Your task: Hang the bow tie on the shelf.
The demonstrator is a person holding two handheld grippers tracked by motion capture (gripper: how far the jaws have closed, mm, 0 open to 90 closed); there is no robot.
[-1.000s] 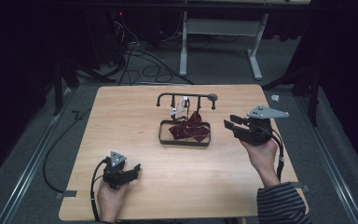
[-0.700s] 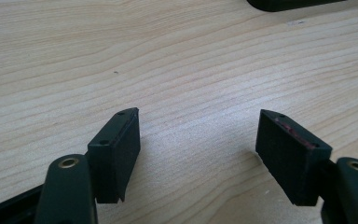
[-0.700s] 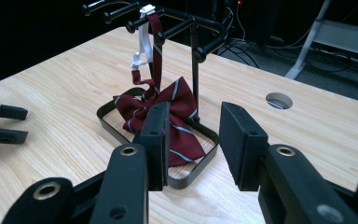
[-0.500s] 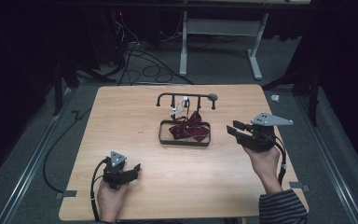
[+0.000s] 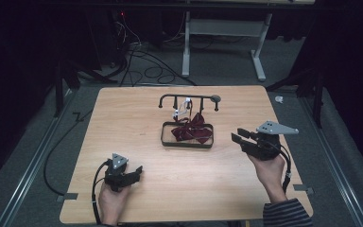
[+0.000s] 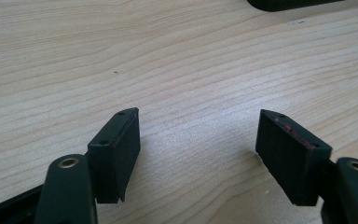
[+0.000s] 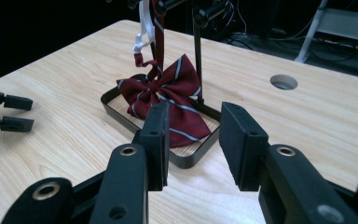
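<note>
The right tool (image 5: 238, 140), open and empty, has dropped lower right of the bow tie (image 5: 192, 132); the left tool (image 5: 138, 171) stays open, unmoved.

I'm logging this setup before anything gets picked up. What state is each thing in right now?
Bow tie: dark red with pale stripes, slumped in the stand's base frame, its strap hooked over the bar above.
Stand: upright on the table, black bar on top.
Left gripper: open, nothing between the jaws, low over bare wood.
Right gripper: partly open, holding nothing, pointed at the bow tie and short of the stand.
Table: light wood.
</note>
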